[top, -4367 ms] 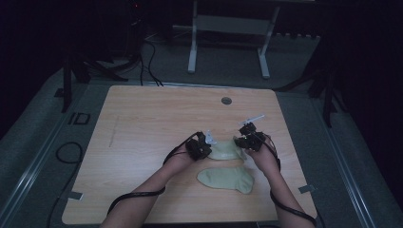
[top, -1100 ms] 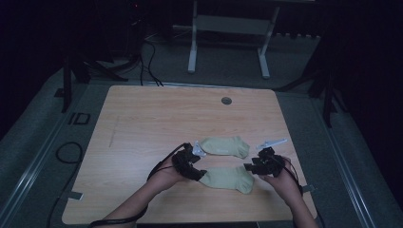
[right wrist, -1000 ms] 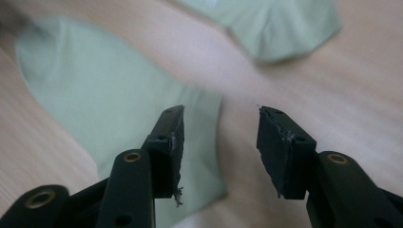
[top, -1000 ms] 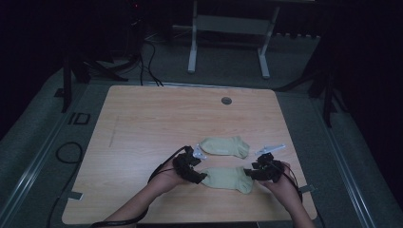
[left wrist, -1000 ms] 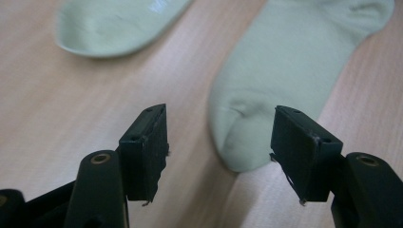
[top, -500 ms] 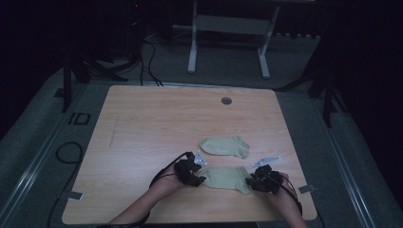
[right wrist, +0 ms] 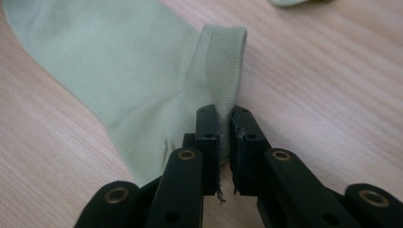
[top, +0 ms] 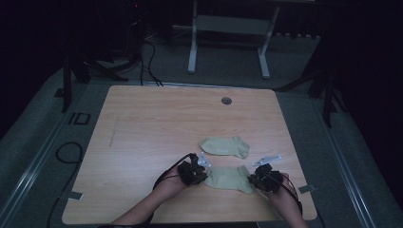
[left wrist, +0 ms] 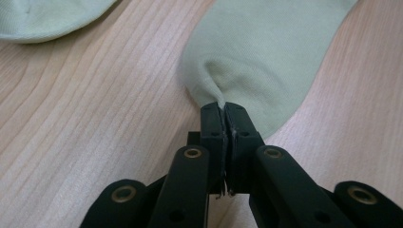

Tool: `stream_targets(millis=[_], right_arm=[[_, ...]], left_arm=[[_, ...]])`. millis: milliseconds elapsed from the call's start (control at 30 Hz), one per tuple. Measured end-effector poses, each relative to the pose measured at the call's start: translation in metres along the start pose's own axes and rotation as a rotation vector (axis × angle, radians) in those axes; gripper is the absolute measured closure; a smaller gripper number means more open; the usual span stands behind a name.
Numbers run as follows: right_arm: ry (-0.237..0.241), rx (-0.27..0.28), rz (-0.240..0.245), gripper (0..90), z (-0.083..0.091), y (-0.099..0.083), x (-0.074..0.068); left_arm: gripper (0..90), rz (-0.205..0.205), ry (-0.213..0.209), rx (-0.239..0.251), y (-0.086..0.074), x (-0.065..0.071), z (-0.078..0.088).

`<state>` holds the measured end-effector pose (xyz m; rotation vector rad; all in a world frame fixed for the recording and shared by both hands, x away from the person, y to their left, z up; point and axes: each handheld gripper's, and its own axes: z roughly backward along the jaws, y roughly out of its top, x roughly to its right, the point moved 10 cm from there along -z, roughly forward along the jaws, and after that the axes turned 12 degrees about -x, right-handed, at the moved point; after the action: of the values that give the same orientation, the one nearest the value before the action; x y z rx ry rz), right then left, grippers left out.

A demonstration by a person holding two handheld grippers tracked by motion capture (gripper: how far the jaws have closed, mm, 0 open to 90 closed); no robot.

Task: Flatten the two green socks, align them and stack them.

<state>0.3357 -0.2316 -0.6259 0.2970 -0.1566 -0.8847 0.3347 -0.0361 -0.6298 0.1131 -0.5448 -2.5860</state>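
Pale green knitted fabric is the item in hand: a flat ankle sock (top: 229,178) lying on the light wood-grain surface (top: 157,123), near its 6 o'clock edge and slightly toward 4 o'clock from centre. A second pale green ankle sock (top: 225,146) lies just beside it at the 12 o'clock side, apart from both tools.

Left gripper (top: 192,172): positioned at the 9 o'clock end of the near sock. In the left gripper view (left wrist: 223,111) its black fingers (left wrist: 210,124) have just been closing and now stand pressed together, with a small pinch of the sock's rounded end (left wrist: 266,52) caught between the tips. The fabric puckers upward into a fold at the point of grip, at 12 o'clock from the tips; the remainder of the sock spreads flat away toward 1 o'clock. A corner of the second sock (left wrist: 47,16) shows at 11 o'clock in that view.

Right gripper (top: 264,178): positioned at the 3 o'clock end of the same sock. In the right gripper view (right wrist: 224,114) its fingers (right wrist: 207,126) have likewise just been closing and now hold the ribbed cuff band (right wrist: 223,61) between them, a narrow gap remaining where the doubled fabric sits. The cuff rises straight ahead at 12 o'clock from the tips, and the sock body (right wrist: 109,57) extends flat toward 10 o'clock.

Both ends of the near sock are thus gripped, and its middle rests on the surface between the two tools.
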Motion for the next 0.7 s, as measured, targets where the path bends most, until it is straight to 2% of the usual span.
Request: stream_targets(millis=[233,333,500,567,700], right_arm=[[0.018,0.063,-0.009,83.3,0.023,0.011,0.0],[0.022,0.094,-0.002,83.3,0.036,0.019,-0.002],[0.001,0.126,0.007,83.2,0.05,0.034,0.003],[-0.007,0.137,0.001,83.2,0.054,0.041,0.008],[-0.019,0.146,0.005,83.1,0.059,0.058,0.016]], left_arm=[[87.5,0.02,-0.009,0.04,0.004,-0.004,0.019],[87.6,0.017,0.004,0.061,0.01,-0.009,0.035],[87.5,0.034,0.042,0.08,0.018,-0.024,0.053],[87.5,0.038,0.045,0.077,0.022,-0.031,0.058],[87.6,0.038,0.079,0.07,0.031,-0.044,0.068]])
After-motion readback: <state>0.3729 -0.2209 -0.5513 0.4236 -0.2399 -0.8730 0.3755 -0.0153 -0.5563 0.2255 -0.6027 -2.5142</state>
